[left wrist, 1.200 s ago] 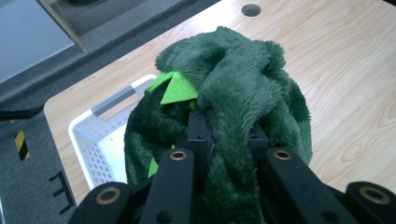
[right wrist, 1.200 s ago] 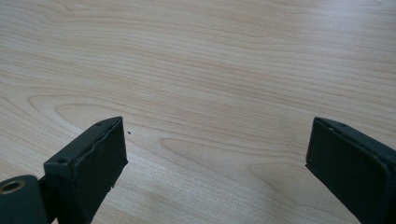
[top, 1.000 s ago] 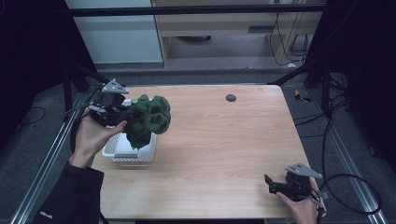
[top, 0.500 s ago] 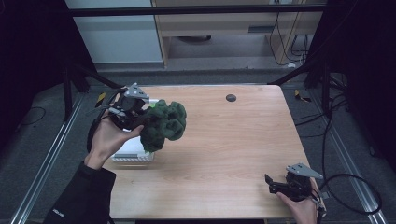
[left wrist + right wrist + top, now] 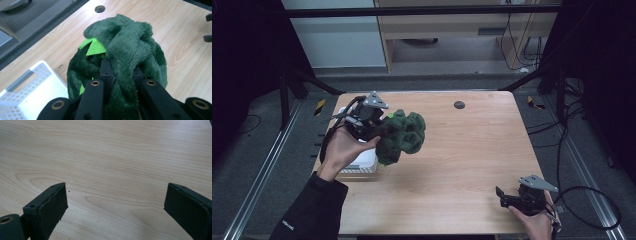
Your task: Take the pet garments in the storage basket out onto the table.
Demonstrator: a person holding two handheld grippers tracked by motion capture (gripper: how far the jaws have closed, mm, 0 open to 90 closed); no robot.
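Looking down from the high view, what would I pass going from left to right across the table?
White basket → left gripper → green plush toy → dark round hole in the tabletop → right gripper.

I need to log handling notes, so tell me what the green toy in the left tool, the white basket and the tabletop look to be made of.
Dark green fuzzy plush toy: soft pile fabric, matte, with a bright green flat insert that looks like felt. White perforated rectangular basket: likely moulded plastic, smooth, with rows of even holes. Light wooden tabletop: wood grain, satin; solid wood or laminate I cannot tell.
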